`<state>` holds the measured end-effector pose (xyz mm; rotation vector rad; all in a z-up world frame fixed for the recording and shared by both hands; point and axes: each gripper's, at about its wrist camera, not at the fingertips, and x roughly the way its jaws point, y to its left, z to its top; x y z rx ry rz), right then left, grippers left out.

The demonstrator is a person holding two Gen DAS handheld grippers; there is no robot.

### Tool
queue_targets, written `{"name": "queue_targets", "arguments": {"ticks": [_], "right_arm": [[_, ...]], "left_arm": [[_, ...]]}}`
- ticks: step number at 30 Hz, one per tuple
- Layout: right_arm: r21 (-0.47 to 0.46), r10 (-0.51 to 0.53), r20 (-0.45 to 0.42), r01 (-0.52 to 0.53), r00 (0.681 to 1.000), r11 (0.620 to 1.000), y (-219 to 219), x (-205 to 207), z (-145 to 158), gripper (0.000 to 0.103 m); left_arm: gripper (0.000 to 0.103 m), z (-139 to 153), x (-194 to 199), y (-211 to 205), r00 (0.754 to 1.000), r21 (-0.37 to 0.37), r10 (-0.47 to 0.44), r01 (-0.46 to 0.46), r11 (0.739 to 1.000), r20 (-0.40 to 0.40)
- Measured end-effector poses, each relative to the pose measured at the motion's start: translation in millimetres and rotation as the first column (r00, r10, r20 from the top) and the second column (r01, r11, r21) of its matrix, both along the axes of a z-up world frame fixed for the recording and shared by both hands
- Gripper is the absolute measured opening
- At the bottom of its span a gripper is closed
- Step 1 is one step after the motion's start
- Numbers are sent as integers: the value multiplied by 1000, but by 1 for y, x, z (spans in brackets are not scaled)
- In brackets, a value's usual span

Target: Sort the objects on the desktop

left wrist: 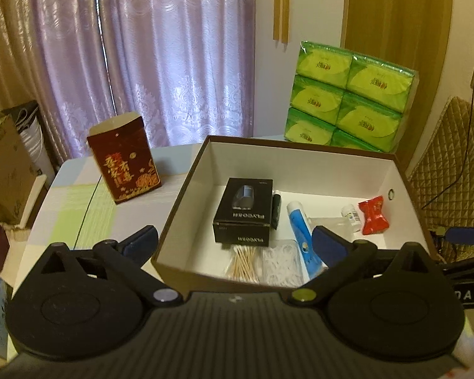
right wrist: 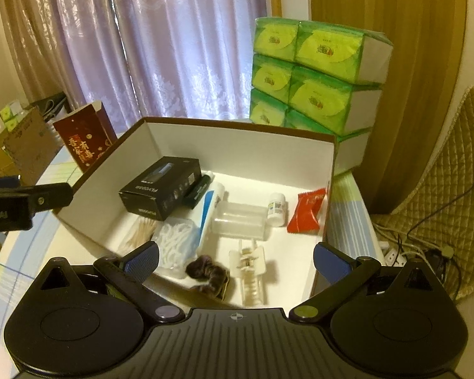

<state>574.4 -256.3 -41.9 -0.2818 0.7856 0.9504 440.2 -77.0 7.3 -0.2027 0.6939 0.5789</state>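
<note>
Right wrist view — 2 empty grippers, left gripper [left wrist: 235,244] and right gripper [right wrist: 235,259], splayed over the box [right wrist: 237,145].

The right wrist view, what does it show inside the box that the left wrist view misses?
Only the right wrist view shows the dark scrunchie and white hair claw clip. Only the left wrist view shows the round hole in the box wall. Both show the black carton, red packet, cotton swabs and small white bottle.
</note>
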Motion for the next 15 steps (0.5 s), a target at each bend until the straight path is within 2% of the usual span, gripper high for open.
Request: {"name": "queue_targets", "arguments": {"ticks": [9,15], "right_arm": [[11,1,-15,-1,1000,1000,-27,-24,5,101],[26,-10,-19,11,1000,1000,-50,-45,11,101]], "left_arm": [[102,8,-40,-31,998,-28,49,-50,998,-28],[102,11,-65,-48,998,-41,46,-47,998,-36]]}}
